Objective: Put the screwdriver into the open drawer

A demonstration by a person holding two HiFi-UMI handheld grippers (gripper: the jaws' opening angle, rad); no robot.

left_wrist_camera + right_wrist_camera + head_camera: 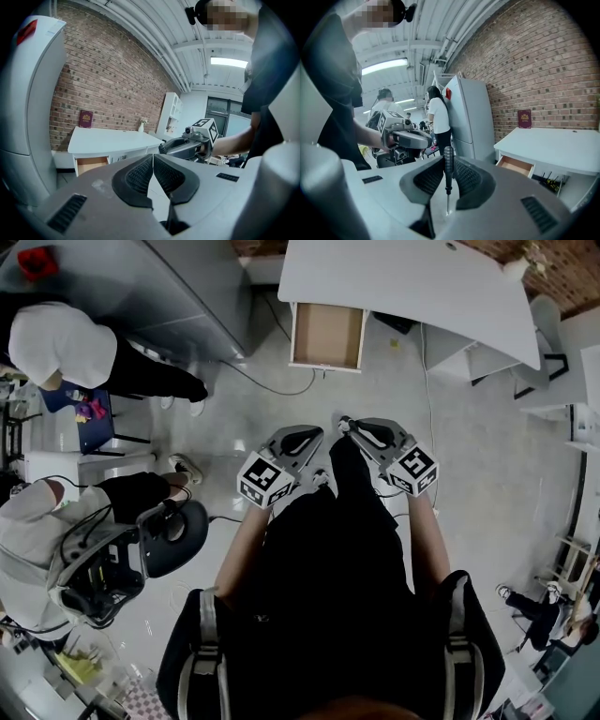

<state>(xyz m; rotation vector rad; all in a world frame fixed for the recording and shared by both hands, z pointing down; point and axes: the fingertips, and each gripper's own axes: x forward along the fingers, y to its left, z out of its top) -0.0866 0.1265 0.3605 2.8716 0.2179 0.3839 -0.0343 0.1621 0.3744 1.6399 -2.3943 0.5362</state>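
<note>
Right hand-held gripper [448, 159] pinching screwdriver [448, 180]: black handle upright between my pads, metal shaft running back toward gripper body. Left hand-held gripper [153, 159] pressed together at tips, nothing between. Both held side by side just ahead of me, over floor [469, 474]. Drawer [327, 336] pulled open, far ahead, under white surface [412, 282], wooden inside showing. Screwdriver well apart from drawer. Dark red book [85, 119] stands on far edge of surface against brick wall [117, 84].
</note>
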